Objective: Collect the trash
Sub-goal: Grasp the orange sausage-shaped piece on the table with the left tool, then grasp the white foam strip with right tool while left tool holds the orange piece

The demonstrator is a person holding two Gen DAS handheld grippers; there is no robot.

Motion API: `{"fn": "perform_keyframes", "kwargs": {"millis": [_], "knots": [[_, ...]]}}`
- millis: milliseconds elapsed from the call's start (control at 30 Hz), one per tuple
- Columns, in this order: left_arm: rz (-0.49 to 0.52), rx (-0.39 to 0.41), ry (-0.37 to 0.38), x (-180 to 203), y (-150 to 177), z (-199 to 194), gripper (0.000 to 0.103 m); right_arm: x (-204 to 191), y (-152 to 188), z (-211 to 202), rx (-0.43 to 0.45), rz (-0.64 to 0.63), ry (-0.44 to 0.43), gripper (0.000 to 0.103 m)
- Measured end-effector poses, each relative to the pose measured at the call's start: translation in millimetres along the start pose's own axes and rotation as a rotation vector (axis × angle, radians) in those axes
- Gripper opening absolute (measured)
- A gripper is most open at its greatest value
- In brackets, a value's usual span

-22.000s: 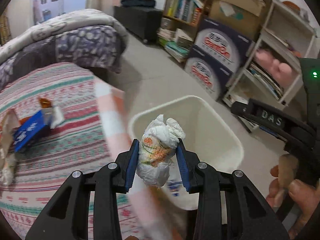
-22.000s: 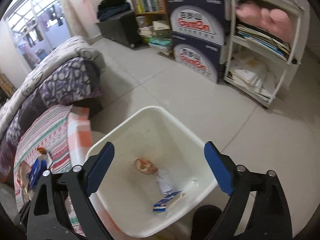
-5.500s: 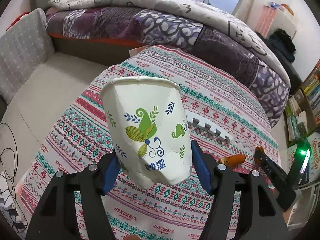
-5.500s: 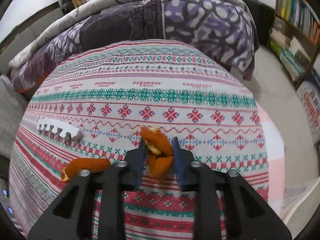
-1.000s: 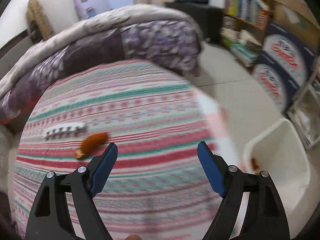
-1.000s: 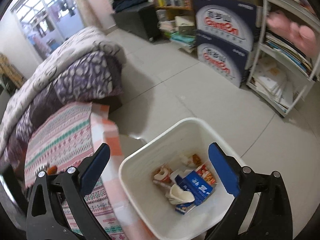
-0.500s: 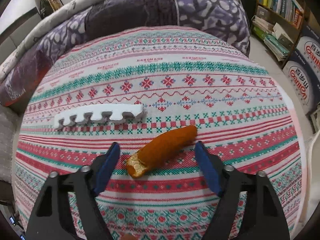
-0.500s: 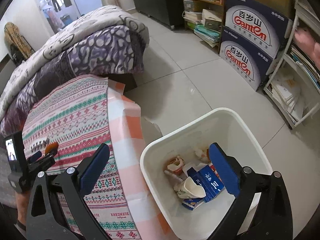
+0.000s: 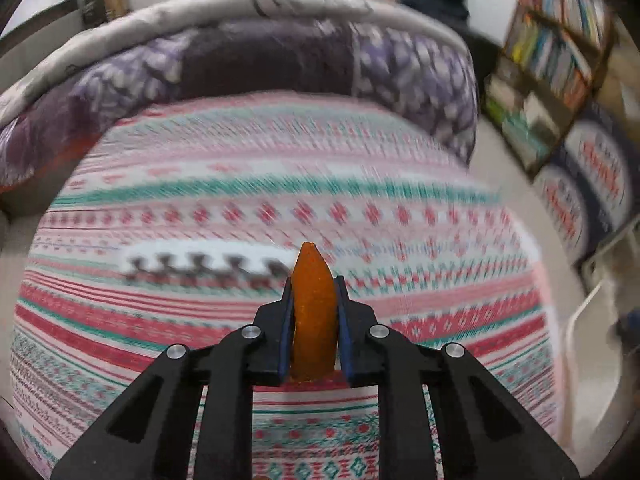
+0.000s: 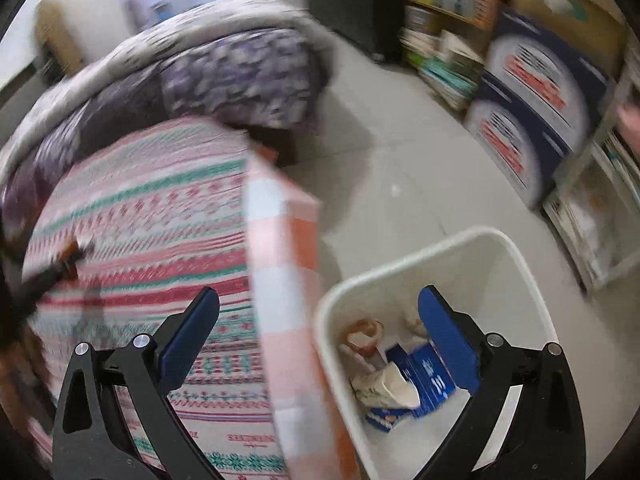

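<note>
Left wrist: the left gripper (image 9: 313,320) fingers are closing on an orange peel (image 9: 312,312), a rough pointed strip standing upright between them, above the striped woven cloth (image 9: 400,208). A white toothed foam piece (image 9: 208,262) lies behind.

Right wrist: the right gripper (image 10: 320,332) fingers are spread wide, holding nothing, above the white plastic bin (image 10: 528,280) with a crumpled paper cup (image 10: 384,388) and a blue carton (image 10: 424,376) inside.

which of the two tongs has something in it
The left tongs: their jaws are closing on an orange peel over the striped cloth. The right tongs gape wide, empty.
</note>
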State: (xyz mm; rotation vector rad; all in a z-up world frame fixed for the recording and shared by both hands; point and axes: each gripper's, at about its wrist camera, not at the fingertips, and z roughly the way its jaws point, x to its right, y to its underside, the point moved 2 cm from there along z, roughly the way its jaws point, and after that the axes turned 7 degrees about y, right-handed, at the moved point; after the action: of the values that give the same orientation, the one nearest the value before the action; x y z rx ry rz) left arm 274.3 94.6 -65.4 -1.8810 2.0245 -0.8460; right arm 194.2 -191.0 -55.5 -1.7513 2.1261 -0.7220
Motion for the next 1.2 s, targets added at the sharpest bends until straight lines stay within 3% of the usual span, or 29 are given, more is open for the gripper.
{"fn": "perform_keyframes", "kwargs": {"millis": [133, 233, 333, 467, 633, 867, 900, 967, 1200], "knots": [[-0.099, 0.102, -0.013, -40.3, -15.8, -40.9, 0.018, -69.8, -11.3, 9.8, 0.071, -0.146, -0.107, 0.095], [-0.166, 0.143, -0.036, -74.9, -19.7, -61.3, 0.018, -134.0, -26.2, 19.7, 0.082, -0.257, -0.243, 0.095], [-0.212, 0.173, -0.089, -112.6, -20.1, -76.0, 0.018, -200.4, -38.7, 22.4, 0.109, -0.392, -0.321, 0.095], [-0.290, 0.185, -0.123, -159.4, -14.0, -82.4, 0.018, -271.4, -44.8, 30.3, 0.122, -0.545, -0.357, 0.095], [-0.342, 0.179, -0.129, -190.7, -4.2, -79.8, 0.018, -326.6, -45.9, 48.7, 0.120, -0.665, -0.368, 0.094], [-0.358, 0.189, -0.106, -199.5, -3.0, -77.8, 0.018, -350.7, -34.8, 63.7, 0.086, -0.736, -0.373, 0.073], [-0.358, 0.188, -0.104, -199.1, -2.9, -77.5, 0.018, -350.2, -35.9, 63.6, 0.083, -0.724, -0.381, 0.068], [-0.356, 0.188, -0.103, -197.7, -2.8, -77.2, 0.018, -347.2, -37.1, 62.3, 0.063, -0.690, -0.408, 0.034], [-0.350, 0.202, -0.131, -191.8, -4.4, -87.8, 0.018, -320.6, -39.1, 42.7, 0.046, -0.563, -0.418, 0.012]]}}
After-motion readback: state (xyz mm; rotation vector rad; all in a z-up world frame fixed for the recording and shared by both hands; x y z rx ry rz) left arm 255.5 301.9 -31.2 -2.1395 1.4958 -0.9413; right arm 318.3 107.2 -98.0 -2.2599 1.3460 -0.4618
